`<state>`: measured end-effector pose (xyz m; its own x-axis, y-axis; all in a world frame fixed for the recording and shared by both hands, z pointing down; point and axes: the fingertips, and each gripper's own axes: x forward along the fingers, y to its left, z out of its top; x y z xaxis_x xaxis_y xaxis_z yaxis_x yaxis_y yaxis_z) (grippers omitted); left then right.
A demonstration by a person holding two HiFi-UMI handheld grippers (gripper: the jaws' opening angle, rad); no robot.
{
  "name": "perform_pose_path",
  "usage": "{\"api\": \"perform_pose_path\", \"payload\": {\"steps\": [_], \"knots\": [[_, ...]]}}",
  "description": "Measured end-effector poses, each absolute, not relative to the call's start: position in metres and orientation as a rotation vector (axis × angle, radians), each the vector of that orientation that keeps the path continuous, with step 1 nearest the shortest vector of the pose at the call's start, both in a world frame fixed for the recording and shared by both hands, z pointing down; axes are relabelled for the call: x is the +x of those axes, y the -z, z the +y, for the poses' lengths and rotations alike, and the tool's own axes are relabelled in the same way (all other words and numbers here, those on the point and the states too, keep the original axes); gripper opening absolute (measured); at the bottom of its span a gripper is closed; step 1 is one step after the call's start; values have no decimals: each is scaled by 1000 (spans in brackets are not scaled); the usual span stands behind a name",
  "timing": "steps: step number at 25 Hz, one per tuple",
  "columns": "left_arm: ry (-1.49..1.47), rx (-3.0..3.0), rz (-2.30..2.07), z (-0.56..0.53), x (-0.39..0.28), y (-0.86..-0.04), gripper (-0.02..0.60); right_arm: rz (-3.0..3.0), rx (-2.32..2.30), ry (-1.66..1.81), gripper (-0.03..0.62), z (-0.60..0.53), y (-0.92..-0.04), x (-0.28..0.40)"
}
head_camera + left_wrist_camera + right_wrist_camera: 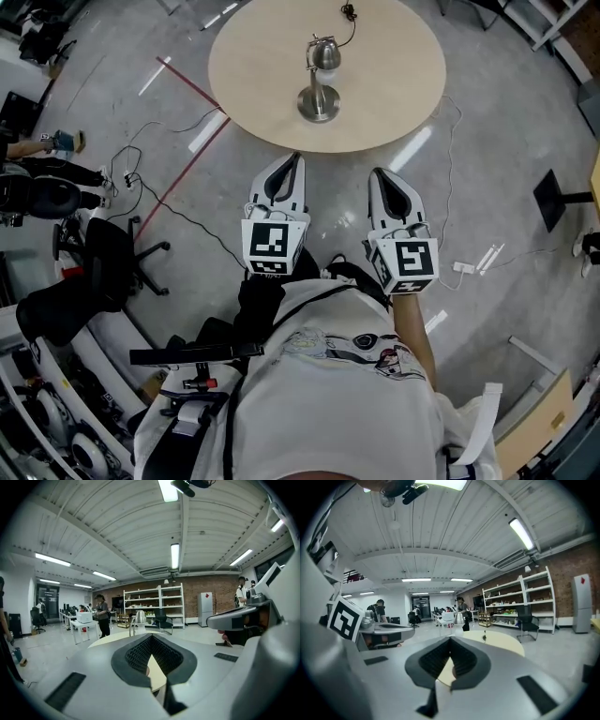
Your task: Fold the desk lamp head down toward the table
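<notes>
A silver desk lamp (pixel 321 80) stands upright on a round pale wooden table (pixel 262 127), its head over a round base. Both grippers hover over the floor just short of the table's near edge, pointing at it. The left gripper (pixel 296 157) is shut with nothing in its jaws, and the right gripper (pixel 377 174) is shut and empty too. In the left gripper view the lamp (pixel 139 619) rises beyond the closed tips (pixel 151 637), still far off. In the right gripper view the lamp (pixel 459 618) stands left of centre past the closed tips (pixel 450 640).
A black cable end (pixel 349 13) lies at the table's far side. On the floor are a red tape line (pixel 192 122), loose cables (pixel 141 173), a black office chair (pixel 103 258), a power strip (pixel 465 268) and a black stand base (pixel 555 199). People stand at desks (pixel 101 613) behind.
</notes>
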<state>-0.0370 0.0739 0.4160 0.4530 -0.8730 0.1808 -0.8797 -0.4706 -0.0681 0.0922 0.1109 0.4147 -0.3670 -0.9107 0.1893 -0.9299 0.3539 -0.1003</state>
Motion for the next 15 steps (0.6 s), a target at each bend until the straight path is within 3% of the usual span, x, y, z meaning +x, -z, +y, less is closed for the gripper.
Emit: {"api": "perform_pose_path", "payload": {"steps": [15], "knots": [[-321, 2686, -1398, -58, -54, -438, 2, -2395, 1778, -280, 5, -9, -415, 72]]}}
